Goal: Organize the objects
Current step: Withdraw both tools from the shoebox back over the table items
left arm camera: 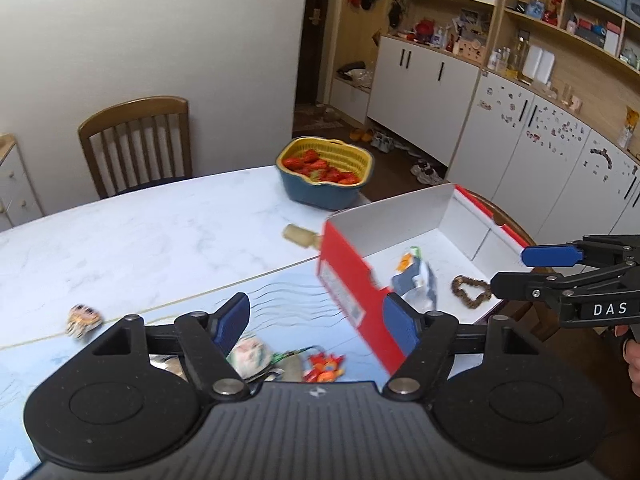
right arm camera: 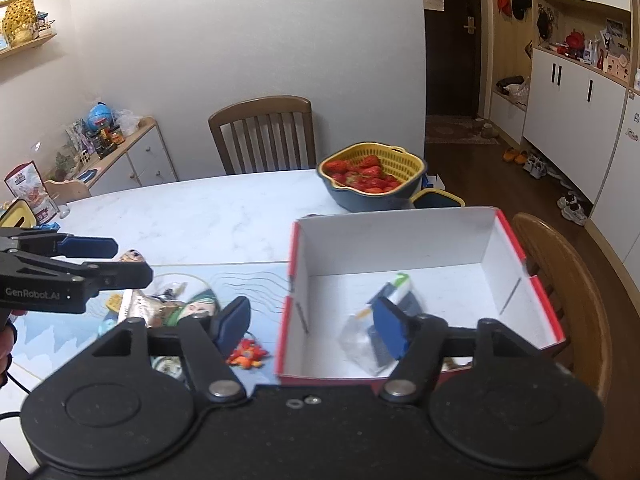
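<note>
A red cardboard box (left arm camera: 404,220) (right arm camera: 400,248) with a white inside stands open on the table's right end. In it lie a blurred clear plastic packet (left arm camera: 416,276) (right arm camera: 360,344) and a brown bead bracelet (left arm camera: 472,292). My left gripper (left arm camera: 316,312) (right arm camera: 134,261) hovers open over the blue mat (left arm camera: 280,292) by the box's left corner, holding nothing. My right gripper (right arm camera: 314,324) (left arm camera: 510,270) is open above the box's near wall, its right pad (right arm camera: 390,328) in front of the packet. On the mat lie an orange toy (left arm camera: 324,368) (right arm camera: 246,354) and printed snack packets (right arm camera: 180,308).
A blue and yellow basket of strawberries (left arm camera: 324,168) (right arm camera: 372,176) stands at the table's far edge. A cork-coloured piece (left arm camera: 300,236) lies left of the box, a small striped toy (left arm camera: 82,320) at the mat's left edge. Wooden chairs (right arm camera: 264,136) (right arm camera: 568,280) stand behind and to the right.
</note>
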Demonstrator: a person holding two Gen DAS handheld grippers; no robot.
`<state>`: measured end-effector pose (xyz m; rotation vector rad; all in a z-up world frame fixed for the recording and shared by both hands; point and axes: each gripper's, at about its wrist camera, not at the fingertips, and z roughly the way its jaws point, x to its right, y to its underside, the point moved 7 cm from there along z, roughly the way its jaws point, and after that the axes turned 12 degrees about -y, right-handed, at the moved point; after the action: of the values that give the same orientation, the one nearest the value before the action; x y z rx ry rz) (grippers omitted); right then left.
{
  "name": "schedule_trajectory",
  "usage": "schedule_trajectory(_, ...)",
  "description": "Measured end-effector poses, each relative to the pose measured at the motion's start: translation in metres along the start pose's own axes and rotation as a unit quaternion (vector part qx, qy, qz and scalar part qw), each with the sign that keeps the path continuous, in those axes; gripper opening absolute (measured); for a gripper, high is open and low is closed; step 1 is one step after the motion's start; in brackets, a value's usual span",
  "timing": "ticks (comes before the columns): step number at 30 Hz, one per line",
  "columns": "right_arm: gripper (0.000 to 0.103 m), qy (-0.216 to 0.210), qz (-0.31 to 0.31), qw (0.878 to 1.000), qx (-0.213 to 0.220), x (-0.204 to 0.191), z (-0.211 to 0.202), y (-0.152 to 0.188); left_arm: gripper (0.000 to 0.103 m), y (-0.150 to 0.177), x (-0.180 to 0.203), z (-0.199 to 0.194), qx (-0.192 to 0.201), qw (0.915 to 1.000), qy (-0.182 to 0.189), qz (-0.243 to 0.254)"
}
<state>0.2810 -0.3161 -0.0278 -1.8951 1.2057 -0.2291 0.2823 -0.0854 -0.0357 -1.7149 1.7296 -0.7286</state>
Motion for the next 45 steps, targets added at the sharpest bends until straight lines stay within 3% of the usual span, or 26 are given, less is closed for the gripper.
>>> schedule_trajectory(5,0.080,-0.002,-0.001,1.000,0.003,-0.029,0.009,0.008,0.082,0.015,-0.041,-0.010,0.006,0.9997,-0.017,-0.016)
schedule_trajectory(19,0.097,0.008,0.001,1.000,0.007,-0.098,0.035,0.029,0.085,0.058,-0.140,-0.019,0.005,0.9976,-0.054,-0.043)
schedule_trajectory(21,0.097,0.008,0.006,1.000,0.007,-0.105,0.041,0.034,0.086,0.065,-0.149,-0.018,0.002,0.9978,-0.050,-0.044)
schedule_trajectory(23,0.097,0.011,0.011,1.000,0.004,-0.112,0.047,0.038,0.098,0.070,-0.157,-0.017,0.000,0.9977,-0.049,-0.046)
schedule_trajectory(25,0.097,0.014,0.015,1.000,0.001,-0.118,0.053,0.043,0.102,0.075,-0.164,-0.017,0.003,0.9979,-0.045,-0.047)
schedule_trajectory(34,0.097,0.031,0.028,0.999,-0.015,-0.137,0.085,0.066,0.103,0.104,-0.189,0.002,0.003,0.9984,-0.044,-0.035)
schedule_trajectory(45,0.097,0.052,0.027,0.998,-0.035,-0.145,0.130,0.090,0.103,0.142,-0.210,0.046,-0.027,0.9976,-0.054,-0.032)
